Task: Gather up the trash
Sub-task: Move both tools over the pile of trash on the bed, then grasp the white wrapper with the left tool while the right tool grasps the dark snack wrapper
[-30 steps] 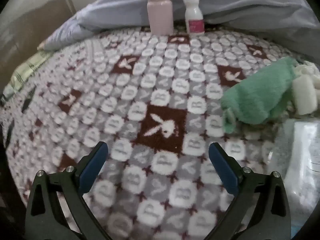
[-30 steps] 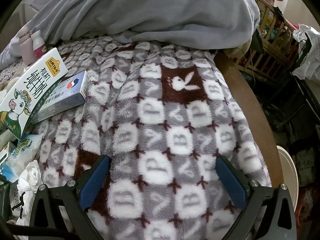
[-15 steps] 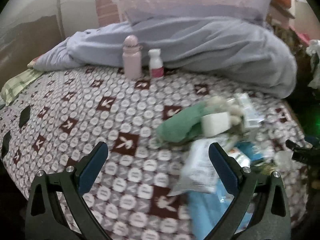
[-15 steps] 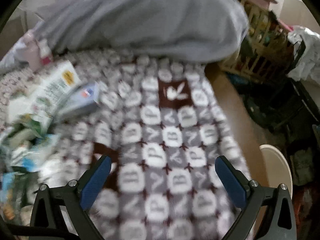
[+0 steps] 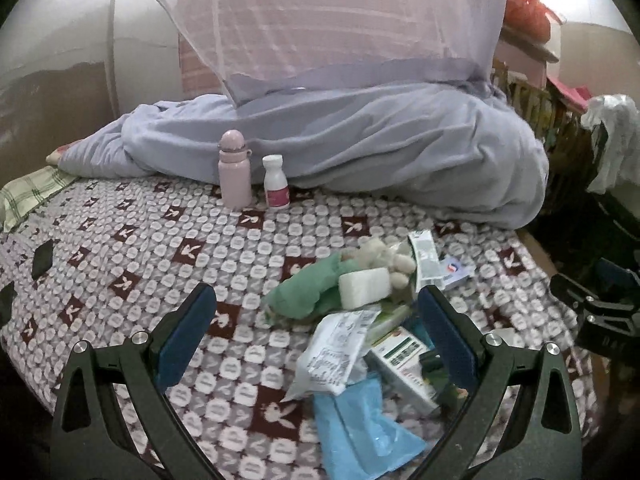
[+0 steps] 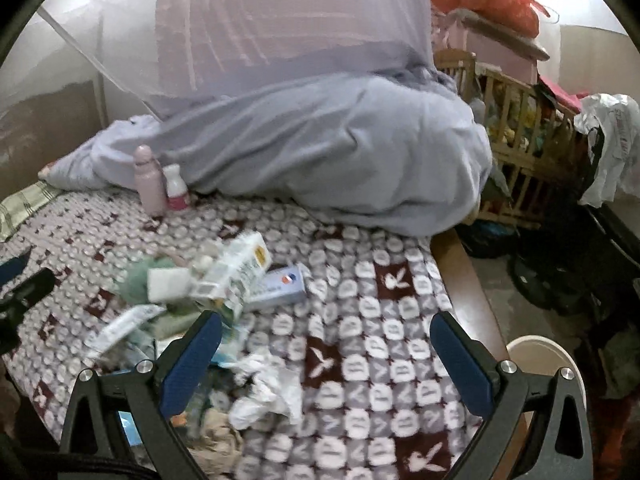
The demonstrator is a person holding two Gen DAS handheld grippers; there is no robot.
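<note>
A heap of trash lies on the patterned bed blanket: a green cloth, a white foam block, a crinkled white wrapper, a blue plastic bag, a green-and-white box, a milk carton, a blue-and-white box and crumpled white tissue. My left gripper is open and empty, held above the heap's near left side. My right gripper is open and empty, held above the blanket to the right of the heap.
A pink bottle and a small white bottle stand at the back by a rumpled grey quilt. A mosquito net hangs behind. The bed's wooden edge, a white bin and a wooden crib are on the right.
Both grippers have pulled back and up from the blanket, so the whole bed and the trash heap have come into view. Both stay open and empty.
</note>
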